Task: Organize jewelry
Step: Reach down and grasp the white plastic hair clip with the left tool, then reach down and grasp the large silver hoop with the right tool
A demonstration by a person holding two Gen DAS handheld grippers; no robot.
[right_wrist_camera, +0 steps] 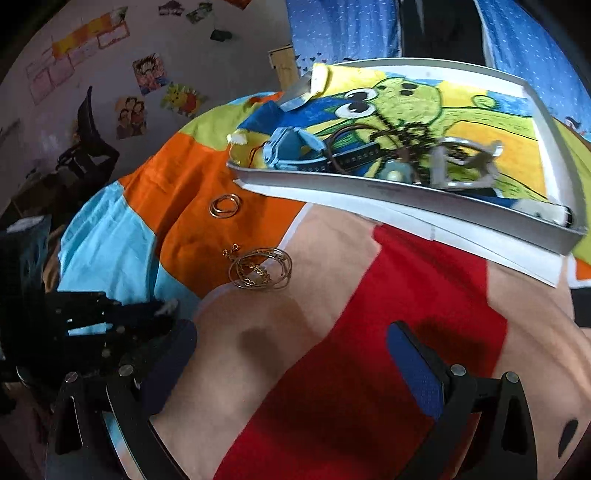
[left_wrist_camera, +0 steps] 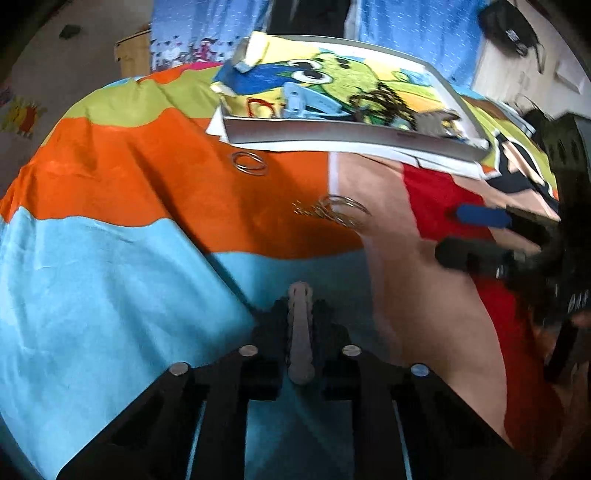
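A white tray (right_wrist_camera: 402, 192) with a cartoon-frog lining sits at the back of the colourful cloth and holds watches, a dark bead necklace (right_wrist_camera: 410, 138) and other pieces; it also shows in the left wrist view (left_wrist_camera: 332, 134). A pair of thin bangles (right_wrist_camera: 224, 205) lies on the orange patch in front of it, also in the left wrist view (left_wrist_camera: 249, 163). A pile of gold bangles and a chain (right_wrist_camera: 258, 267) lies nearer, also in the left wrist view (left_wrist_camera: 338, 210). My left gripper (left_wrist_camera: 300, 295) is shut and empty above the blue patch. My right gripper (right_wrist_camera: 291, 354) is open and empty over the red and peach patches.
The cloth (left_wrist_camera: 110, 258) covers a rounded surface that falls away at the left. A wall with drawings (right_wrist_camera: 147, 85) and a dark chair (right_wrist_camera: 88, 144) stand at the left. Blue curtains (right_wrist_camera: 343, 29) hang behind the tray.
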